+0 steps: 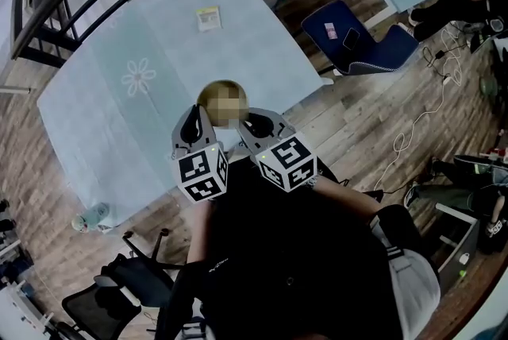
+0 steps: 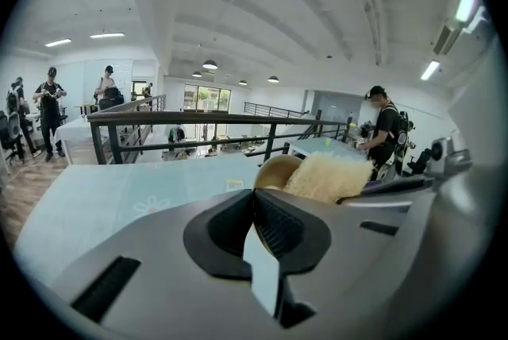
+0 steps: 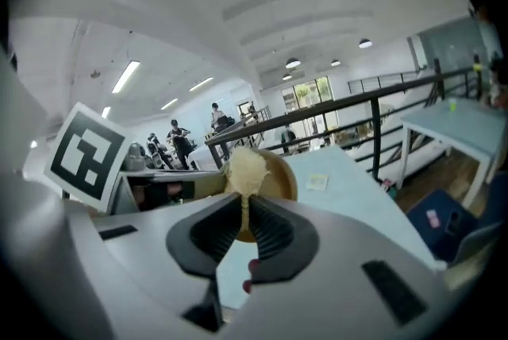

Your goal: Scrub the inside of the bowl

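Bowl: I see the tan bowl (image 3: 282, 181) held above the light-blue worktop (image 1: 159, 36), its rim pinched by the left claw (image 2: 254, 194).
Contents: pale fibrous scrub pad (image 3: 246, 166), against the inside.
Right claw (image 3: 242, 213): clamped on the pad's thin edge.

I see the bowl (image 2: 274, 171), round and tan like wood, tipped up on edge over the pale blue bench (image 1: 119, 92). Its rim is pinched in the left tool (image 2: 255, 195), and its hollow is turned toward the right tool (image 3: 242, 207). The scrubber (image 3: 244, 170), a pale yellow fibrous pad, is clamped by a thin edge between the right tool's jaws and sits against the inside of the bowl.
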Demonstrator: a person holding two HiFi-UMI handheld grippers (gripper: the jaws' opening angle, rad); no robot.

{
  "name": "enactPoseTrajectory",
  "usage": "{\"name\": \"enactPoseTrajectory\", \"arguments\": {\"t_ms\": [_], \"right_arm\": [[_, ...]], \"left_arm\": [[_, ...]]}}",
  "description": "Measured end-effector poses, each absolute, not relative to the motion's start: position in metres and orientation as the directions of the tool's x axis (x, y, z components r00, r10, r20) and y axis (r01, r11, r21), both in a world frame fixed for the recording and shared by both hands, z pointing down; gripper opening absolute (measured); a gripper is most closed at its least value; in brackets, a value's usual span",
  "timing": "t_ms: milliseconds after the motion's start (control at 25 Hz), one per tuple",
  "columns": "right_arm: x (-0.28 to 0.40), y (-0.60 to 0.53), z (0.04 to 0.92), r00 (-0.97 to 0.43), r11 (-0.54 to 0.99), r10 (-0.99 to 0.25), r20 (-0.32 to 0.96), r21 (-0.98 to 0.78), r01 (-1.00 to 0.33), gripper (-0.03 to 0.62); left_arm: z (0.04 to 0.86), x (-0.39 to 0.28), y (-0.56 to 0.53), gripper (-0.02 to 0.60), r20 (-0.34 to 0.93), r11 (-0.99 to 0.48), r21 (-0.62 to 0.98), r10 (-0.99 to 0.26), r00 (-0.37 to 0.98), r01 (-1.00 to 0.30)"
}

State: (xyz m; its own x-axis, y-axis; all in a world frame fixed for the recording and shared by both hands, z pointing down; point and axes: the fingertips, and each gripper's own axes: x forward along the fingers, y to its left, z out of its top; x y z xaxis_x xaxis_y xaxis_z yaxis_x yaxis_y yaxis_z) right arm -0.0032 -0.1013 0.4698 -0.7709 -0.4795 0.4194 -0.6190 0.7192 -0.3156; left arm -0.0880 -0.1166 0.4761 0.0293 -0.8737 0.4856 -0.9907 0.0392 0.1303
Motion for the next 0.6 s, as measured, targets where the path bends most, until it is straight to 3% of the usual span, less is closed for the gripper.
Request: {"name": "enactPoseTrajectory", "arguments": {"t_ms": [240, 440, 600], "right_arm": [[-0.006, -0.103, 0.475, -0.828, 0.601, -0.397, 0.397, -0.569, -0.561, 0.037], [-0.005, -0.104, 0.485, -0.799, 0.603, -0.390, 0.457, -0.529, -0.597, 0.037], [-0.006, -0.102, 0.493, -0.747, 0.661, -0.400, 0.531, -0.397, -0.636, 0.037]], "left_arm": [[0.470, -0.071, -0.121, 0.021, 0.450, -0.002, 0.132, -0.891, 0.061, -0.991], [0.471, -0.073, -0.123, 0.021, 0.458, -0.004, 0.152, -0.886, 0.074, -0.988], [0.473, -0.074, -0.120, 0.021, 0.465, -0.012, 0.125, -0.883, 0.069, -0.992]]}}
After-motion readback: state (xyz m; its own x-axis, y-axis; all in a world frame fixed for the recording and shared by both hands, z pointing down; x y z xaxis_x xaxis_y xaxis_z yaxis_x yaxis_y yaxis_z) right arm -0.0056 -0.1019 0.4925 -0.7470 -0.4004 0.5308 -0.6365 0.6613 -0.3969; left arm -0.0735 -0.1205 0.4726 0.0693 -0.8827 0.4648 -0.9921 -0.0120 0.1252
